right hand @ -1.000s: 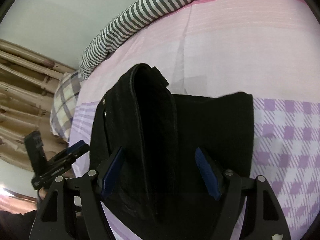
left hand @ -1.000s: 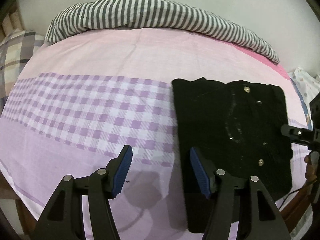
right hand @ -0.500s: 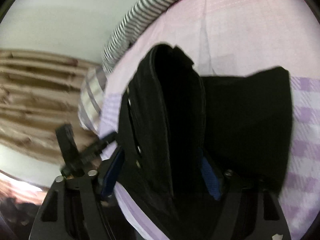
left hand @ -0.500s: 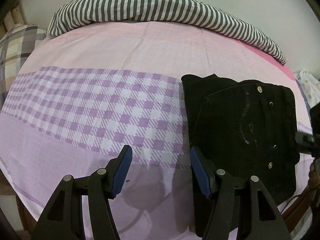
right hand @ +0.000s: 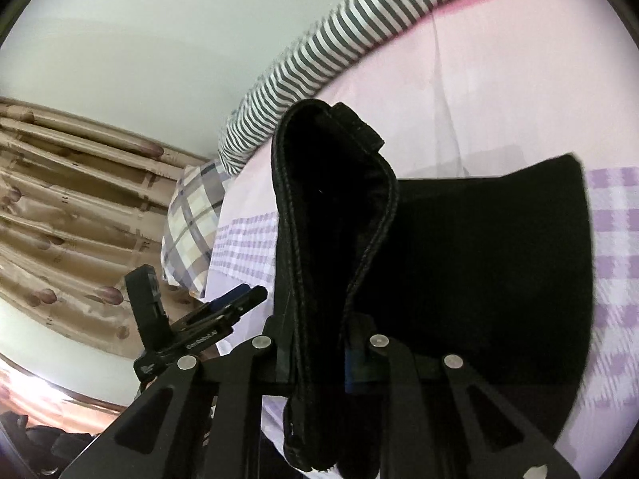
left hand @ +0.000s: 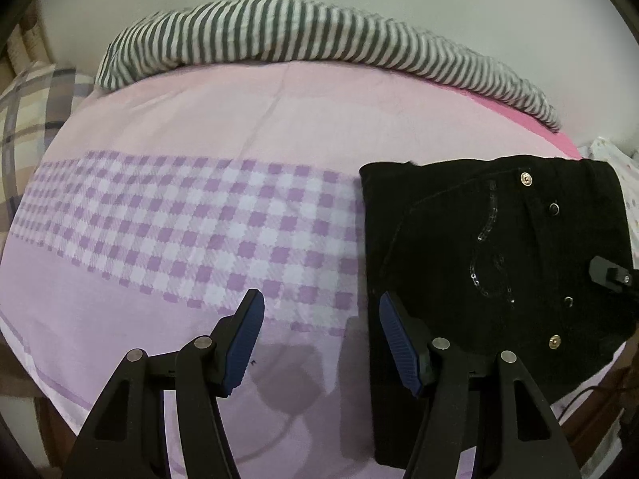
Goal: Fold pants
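1. The black pants (left hand: 495, 263) lie folded at the right side of the bed (left hand: 239, 127).
2. The right tongs (right hand: 319, 355) are clamped on the waistband edge; keep that grip firm and lift evenly.
3. The left tongs (left hand: 319, 339) hover apart, empty; they should pinch the near edge before folding over.

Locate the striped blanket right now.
The striped blanket lies bunched along the bed's far edge against the wall in the left wrist view, beyond the black pants, with a plaid pillow at its left end.
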Demonstrator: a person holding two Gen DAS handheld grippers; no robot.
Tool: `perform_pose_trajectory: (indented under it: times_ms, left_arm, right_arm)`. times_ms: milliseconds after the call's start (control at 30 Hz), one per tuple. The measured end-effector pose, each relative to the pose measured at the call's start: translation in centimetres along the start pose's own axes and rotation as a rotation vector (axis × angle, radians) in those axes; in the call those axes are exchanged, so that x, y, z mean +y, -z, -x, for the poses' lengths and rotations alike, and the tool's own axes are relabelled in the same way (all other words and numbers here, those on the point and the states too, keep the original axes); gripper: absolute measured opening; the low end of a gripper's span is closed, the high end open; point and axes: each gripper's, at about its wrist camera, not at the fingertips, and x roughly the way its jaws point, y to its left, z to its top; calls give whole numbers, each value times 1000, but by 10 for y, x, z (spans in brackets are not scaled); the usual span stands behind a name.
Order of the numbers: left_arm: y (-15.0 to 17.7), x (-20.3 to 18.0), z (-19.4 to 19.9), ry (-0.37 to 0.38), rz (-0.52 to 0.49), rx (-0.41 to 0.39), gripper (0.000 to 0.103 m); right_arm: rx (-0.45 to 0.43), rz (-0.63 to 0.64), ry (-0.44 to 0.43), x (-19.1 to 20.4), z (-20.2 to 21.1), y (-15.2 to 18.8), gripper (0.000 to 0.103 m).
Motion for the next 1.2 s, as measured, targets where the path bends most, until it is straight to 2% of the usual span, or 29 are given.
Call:
perform_pose_trajectory:
  times_ms: [133,300,433,567,600,633,667,767,933,967,1033,1067,1200]
  left_arm:
    - [-3,-13,8,41,-29,-26,61]
    - [-5,-36,13,81,-82,-41,61]
    - [-1,-56,14,113,-146,-39,61]
    - [9,-79,4,136,-239,-14,61]
    - [12,-83,0,141,-258,-2,61]
    - [15,-87,-5,144,-276,14,62]
    - [19,-91,-10,137,-292,23,63]
    - [27,-94,-17,102,-336,14,67]
    - [30,-88,-22,123,-317,29,67]
    - [31,-87,-22,127,-313,31,67]
    - [33,-87,-22,126,-314,30,67]
    - [33,-87,-22,124,-314,33,67]
    - [37,-87,-19,132,-320,39,67]
  right_arm:
    - [-38,1,41,-1,19,8,15]
    - [-75,-49,105,-28,35,16,14]
    - [-101,-106,142,-51,38,21,13]
    - [-83,-136,187,-69,30,33,14]
    - [-83,-142,190,-70,30,34,18]
    - [-87,-153,203,-72,34,35,27]
    - [-95,-156,230,-70,38,35,29]
    - [-123,-153,245,-67,54,39,33]
    - [-146,-141,227,-53,74,57,33]
    - [-142,-136,219,-49,73,61,32]
    - [-151,-118,232,-42,72,65,15]
    - [-156,-101,261,-38,71,66,10]
    - [-189,-77,265,-22,73,65,6]
